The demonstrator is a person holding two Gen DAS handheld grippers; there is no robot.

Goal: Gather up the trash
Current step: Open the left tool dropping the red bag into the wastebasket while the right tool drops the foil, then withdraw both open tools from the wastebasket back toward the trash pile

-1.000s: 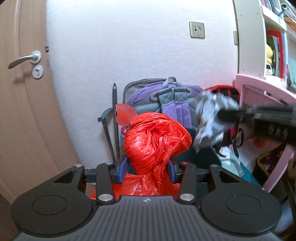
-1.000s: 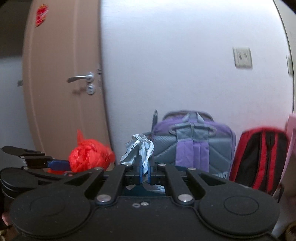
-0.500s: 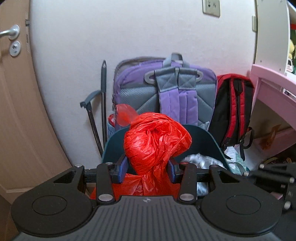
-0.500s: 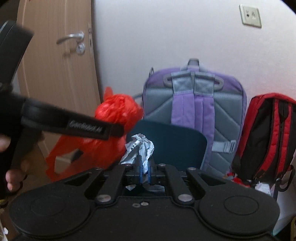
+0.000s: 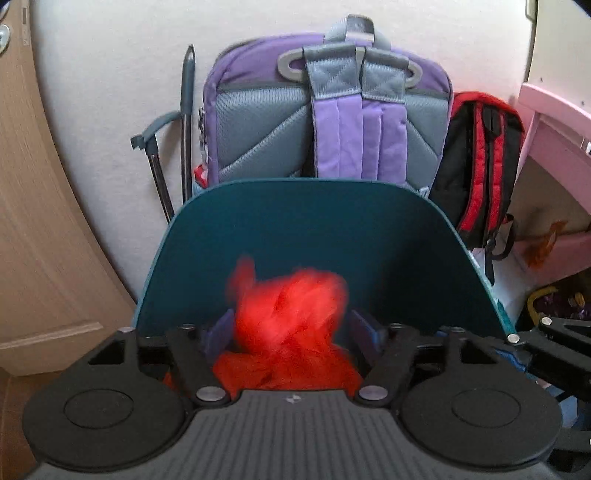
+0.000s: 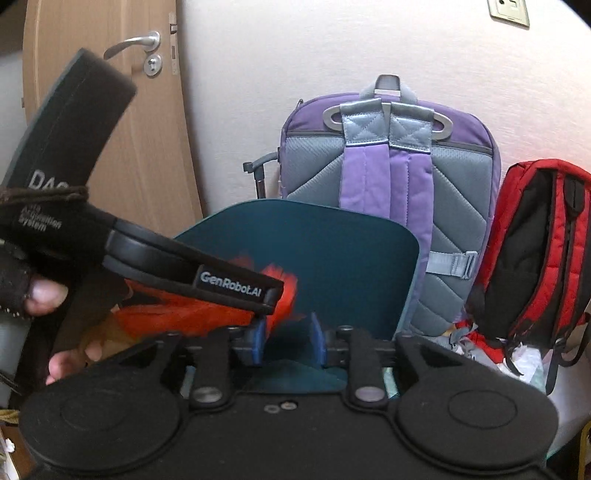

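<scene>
The red bag [image 5: 288, 314] is thin crinkled plastic, bunched into a knot-like lump and blurred in both views. It sits between the blue pads of the left hand-held gripper [image 5: 291, 328], whose jaws stand spread with gaps either side of the lump, so they do not pinch it. Behind it rises the bin [image 5: 317, 229], a smooth matte teal wall with a rounded top edge; the bag lies in front of that wall, low at the bin mouth.

The left wrist view shows a pink shelf [image 5: 554, 110] at right and a grey folded trolley handle [image 5: 186, 122] beside the purple backpack [image 5: 328, 107], which has quilted grey mesh padding and lilac straps. The right wrist view alone shows the wooden door [image 6: 107, 122] with its metal lever, a wall socket [image 6: 508, 11], and the left tool's black body, lettered, held in a gloved hand [image 6: 22, 284]. The red-and-black backpack [image 6: 535, 251] appears in both.

The right hand-held gripper [image 6: 288, 339] is spread, nothing between its blue pads; the bag is just left of and beyond them.
</scene>
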